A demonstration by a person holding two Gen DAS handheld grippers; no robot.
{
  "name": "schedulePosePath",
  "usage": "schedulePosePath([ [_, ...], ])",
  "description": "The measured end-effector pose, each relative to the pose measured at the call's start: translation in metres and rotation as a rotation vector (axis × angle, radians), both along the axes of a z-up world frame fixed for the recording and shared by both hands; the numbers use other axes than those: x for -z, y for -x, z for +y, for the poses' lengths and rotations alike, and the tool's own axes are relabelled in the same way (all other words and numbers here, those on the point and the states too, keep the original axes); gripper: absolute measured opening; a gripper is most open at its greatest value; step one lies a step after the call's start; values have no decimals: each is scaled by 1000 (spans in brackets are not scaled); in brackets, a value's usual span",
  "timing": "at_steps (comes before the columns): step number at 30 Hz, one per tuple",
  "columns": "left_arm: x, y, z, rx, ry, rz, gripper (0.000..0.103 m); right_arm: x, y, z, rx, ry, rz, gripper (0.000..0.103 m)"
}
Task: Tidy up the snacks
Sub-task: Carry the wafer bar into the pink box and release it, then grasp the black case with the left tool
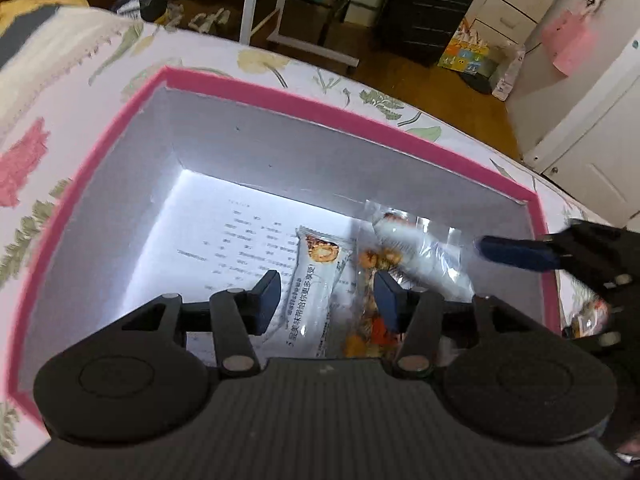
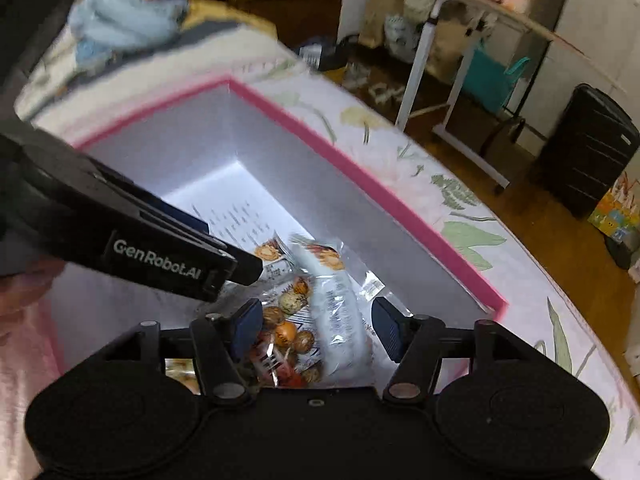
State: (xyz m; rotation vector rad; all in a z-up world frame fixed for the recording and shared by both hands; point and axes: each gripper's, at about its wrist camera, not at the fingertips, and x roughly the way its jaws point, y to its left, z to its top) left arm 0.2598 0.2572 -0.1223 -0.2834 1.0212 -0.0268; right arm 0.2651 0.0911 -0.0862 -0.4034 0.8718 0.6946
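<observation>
Three snack packs (image 1: 316, 288) lie in pink box (image 1: 280, 98) on bed (image 1: 60, 80), bunched at one end, likely to save space. Left gripper (image 1: 326, 296) gapes empty over them; right gripper (image 2: 316, 330) likewise wide, holding nothing. We judge drop done.

snack packets (image 1: 316, 284) in box (image 1: 256, 94), on bed (image 1: 48, 80); suitcase (image 1: 424, 8) behind

Dim room, overexposed glare on box floor (image 1: 208, 216), blurred fisheye edges.
</observation>
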Motion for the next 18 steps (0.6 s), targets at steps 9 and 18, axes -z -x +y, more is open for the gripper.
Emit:
schedulePosePath([
  [9,-54,57,-24,147,-94,-80,52,-60,68,-102,244,-210,51,67],
  [18,-102,102,-90,344,-26,-108,50,-71,125,-199,461,-262,61,67],
])
